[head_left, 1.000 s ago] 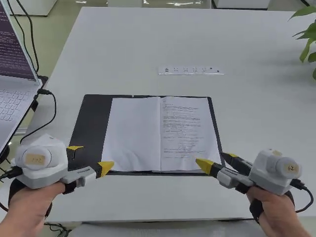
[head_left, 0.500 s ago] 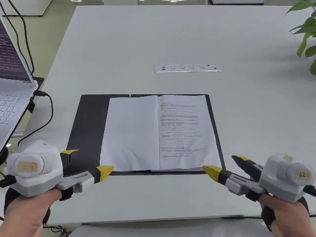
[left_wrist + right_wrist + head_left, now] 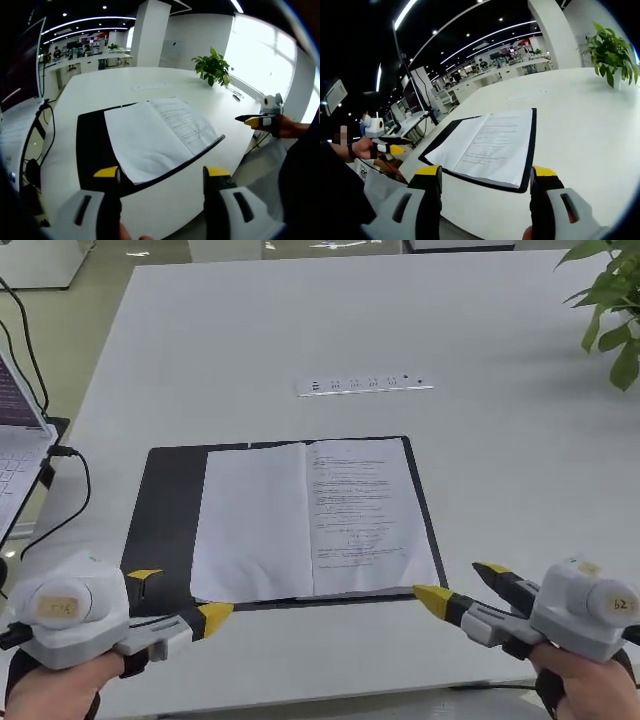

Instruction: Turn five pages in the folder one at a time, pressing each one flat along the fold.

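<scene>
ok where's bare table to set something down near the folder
Bare table right of the folder out to the plant, and between folder and power strip. Crowded: near edge at the left gripper and right gripper, and the laptop side with its cable.

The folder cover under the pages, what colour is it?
Black. The folder lies open, its dark cover framing the white pages; the head view shows it best.

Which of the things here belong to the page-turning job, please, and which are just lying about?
For the job: folder, pages, left tongs, right tongs, both open.

Lying about: power strip, laptop, cable, plant.
</scene>
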The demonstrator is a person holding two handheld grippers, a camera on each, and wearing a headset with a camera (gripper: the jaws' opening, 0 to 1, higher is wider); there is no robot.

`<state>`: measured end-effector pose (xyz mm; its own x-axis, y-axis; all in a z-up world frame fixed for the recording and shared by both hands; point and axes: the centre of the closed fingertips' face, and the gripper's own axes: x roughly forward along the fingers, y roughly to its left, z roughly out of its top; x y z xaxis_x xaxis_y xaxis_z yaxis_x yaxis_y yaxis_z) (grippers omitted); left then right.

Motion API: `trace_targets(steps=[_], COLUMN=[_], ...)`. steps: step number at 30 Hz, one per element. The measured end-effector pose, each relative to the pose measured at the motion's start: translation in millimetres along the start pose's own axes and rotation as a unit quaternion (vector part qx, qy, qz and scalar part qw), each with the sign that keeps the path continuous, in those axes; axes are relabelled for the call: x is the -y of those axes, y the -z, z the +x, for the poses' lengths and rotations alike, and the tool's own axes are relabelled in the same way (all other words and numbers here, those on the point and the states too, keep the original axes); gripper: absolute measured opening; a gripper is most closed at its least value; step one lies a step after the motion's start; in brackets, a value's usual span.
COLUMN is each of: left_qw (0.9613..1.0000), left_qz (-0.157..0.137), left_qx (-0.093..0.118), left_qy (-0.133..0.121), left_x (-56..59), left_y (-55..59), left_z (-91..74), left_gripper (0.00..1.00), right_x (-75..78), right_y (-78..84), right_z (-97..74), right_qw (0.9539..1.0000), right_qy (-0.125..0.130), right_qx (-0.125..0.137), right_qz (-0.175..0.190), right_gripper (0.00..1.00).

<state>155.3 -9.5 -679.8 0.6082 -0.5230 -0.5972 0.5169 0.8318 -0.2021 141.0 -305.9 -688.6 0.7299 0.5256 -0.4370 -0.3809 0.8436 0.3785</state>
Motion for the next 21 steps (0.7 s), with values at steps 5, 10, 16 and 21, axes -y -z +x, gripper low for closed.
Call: trace_targets(steps=[5,10,16,21], left_qw=[0.9998,0.9992,0.9976,0.9959], left_qz=[0.012,0.027,0.045,0.053], left_qx=[0.000,-0.004,-0.010,-0.014], left_qy=[0.013,0.030,0.051,0.071], left_x=[13.2,28.7,47.7,63.1], left_y=[-9.9,-17.0,-26.1,-32.2], left_z=[12.3,27.9,46.1,59.3], left_gripper=[0.66,0.66,0.66,0.65], right_x=[3.6,6.7,10.5,13.7], right_y=[0.4,1.7,3.9,6.3], right_z=[-0.9,-0.9,-1.9,-3.3], right_qw=[1.0000,1.0000,1.0000,0.9999], right_qy=[0.001,0.000,-0.002,-0.003], right_qx=[-0.001,-0.006,-0.007,-0.008], right_qz=[0.001,0.001,0.003,0.008], right_gripper=[0.71,0.70,0.70,0.70])
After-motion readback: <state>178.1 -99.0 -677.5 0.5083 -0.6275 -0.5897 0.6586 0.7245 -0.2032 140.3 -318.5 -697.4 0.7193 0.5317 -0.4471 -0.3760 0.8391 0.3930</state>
